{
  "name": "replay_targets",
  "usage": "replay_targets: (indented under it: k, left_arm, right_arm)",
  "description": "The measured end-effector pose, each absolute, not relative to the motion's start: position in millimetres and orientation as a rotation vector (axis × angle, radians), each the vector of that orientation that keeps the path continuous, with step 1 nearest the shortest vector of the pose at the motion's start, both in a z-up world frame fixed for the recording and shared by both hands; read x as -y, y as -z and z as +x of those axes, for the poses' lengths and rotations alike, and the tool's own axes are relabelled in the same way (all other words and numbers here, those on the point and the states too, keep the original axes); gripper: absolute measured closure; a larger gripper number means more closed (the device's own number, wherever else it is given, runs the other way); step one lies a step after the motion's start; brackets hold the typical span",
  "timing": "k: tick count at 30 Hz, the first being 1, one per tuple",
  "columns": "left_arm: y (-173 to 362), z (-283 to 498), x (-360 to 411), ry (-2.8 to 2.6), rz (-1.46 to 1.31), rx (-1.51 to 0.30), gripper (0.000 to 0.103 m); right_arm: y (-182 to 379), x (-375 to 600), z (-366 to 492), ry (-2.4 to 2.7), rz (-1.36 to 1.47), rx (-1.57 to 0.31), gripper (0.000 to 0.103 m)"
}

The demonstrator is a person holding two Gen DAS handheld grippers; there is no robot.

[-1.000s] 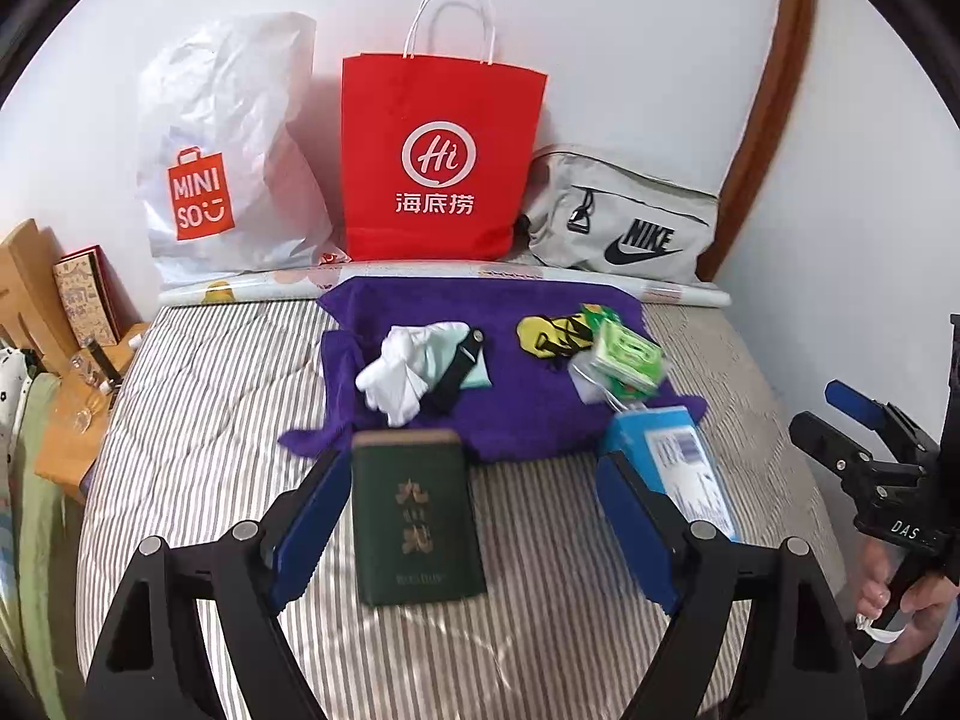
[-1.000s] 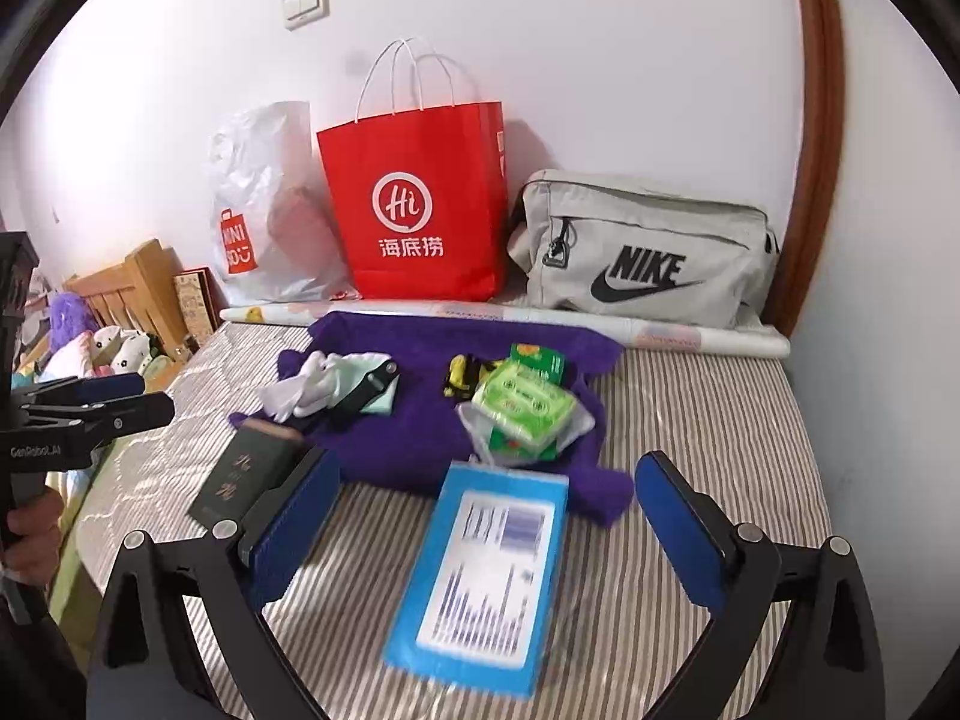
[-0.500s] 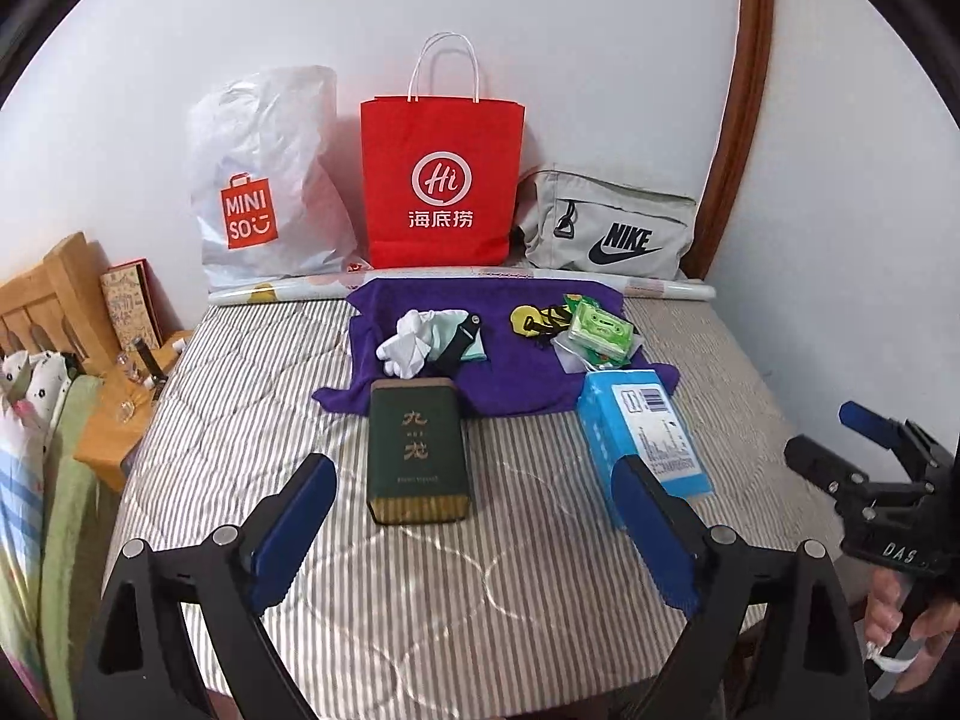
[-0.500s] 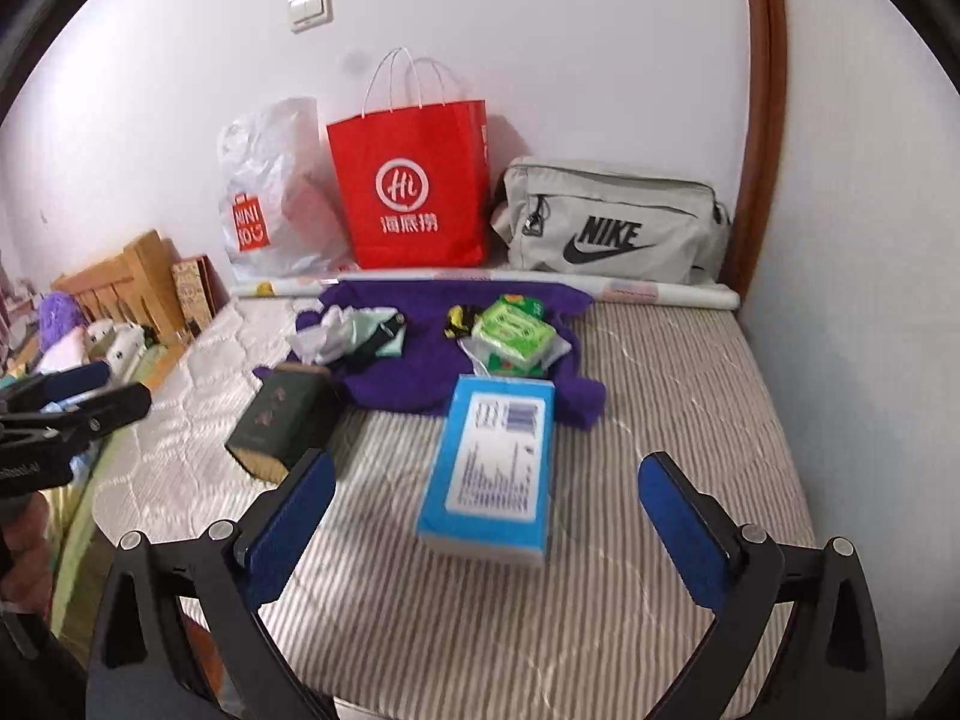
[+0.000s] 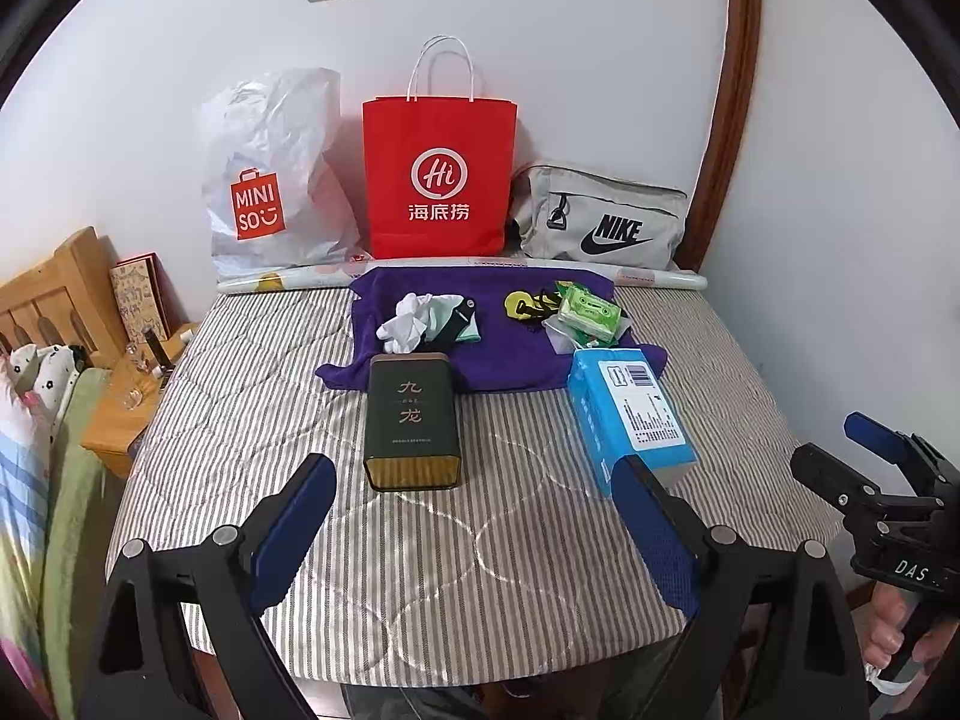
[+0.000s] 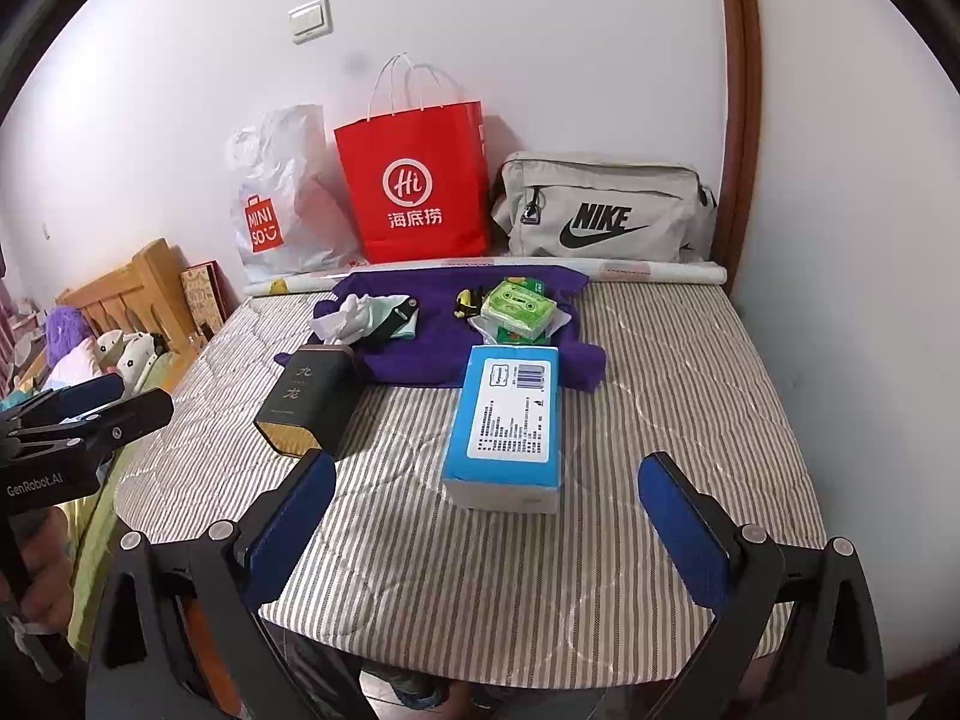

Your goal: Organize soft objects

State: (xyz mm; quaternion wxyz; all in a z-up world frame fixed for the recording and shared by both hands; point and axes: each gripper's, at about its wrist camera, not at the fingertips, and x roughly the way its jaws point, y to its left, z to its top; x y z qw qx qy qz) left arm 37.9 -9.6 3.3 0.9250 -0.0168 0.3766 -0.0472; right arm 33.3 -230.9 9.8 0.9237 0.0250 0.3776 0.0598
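A purple cloth [image 5: 510,354] [image 6: 432,354] lies at the back of the striped bed. On it are a white glove bundle with a black strap [image 5: 420,324] [image 6: 366,318], a yellow and black item [image 5: 525,304] [image 6: 465,302] and a green packet [image 5: 588,315] [image 6: 519,306]. A dark green tin [image 5: 413,420] [image 6: 303,399] and a blue box [image 5: 630,414] [image 6: 510,420] lie in front. My left gripper [image 5: 474,516] is open and empty, held back over the front edge. My right gripper [image 6: 486,516] is open and empty, likewise held back.
A white Miniso bag [image 5: 270,180], a red paper bag [image 5: 438,180] and a grey Nike bag [image 5: 600,222] stand against the back wall behind a paper roll [image 5: 654,276]. A wooden headboard [image 5: 48,294] and bedding are at the left. A wall is at the right.
Both grippers have pulled back and up from the objects, so the whole bed now shows. Nothing on the bed has moved.
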Motion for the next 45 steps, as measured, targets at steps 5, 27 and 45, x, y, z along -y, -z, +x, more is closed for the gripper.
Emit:
replay_targets:
  k: [5,27,45]
  left_arm:
    - [-4.1,34.1,10.1,0.099,-0.038,-0.771,0.01]
    - [-6.4,25.2,13.0,0.097,-0.039,-0.765,0.01]
    - [-5.1,23.1,14.4,0.098,-0.046,-0.768,0.01]
  right_arm:
    - [-13.5,230.9,26.1,-0.128,0.058,-0.767,0.003]
    - [-19.8,226.5,13.5,-0.139,0.054,-0.749,0.003]
    - [-18.8,226.6,12.5,-0.148,0.053,-0.75,0.003]
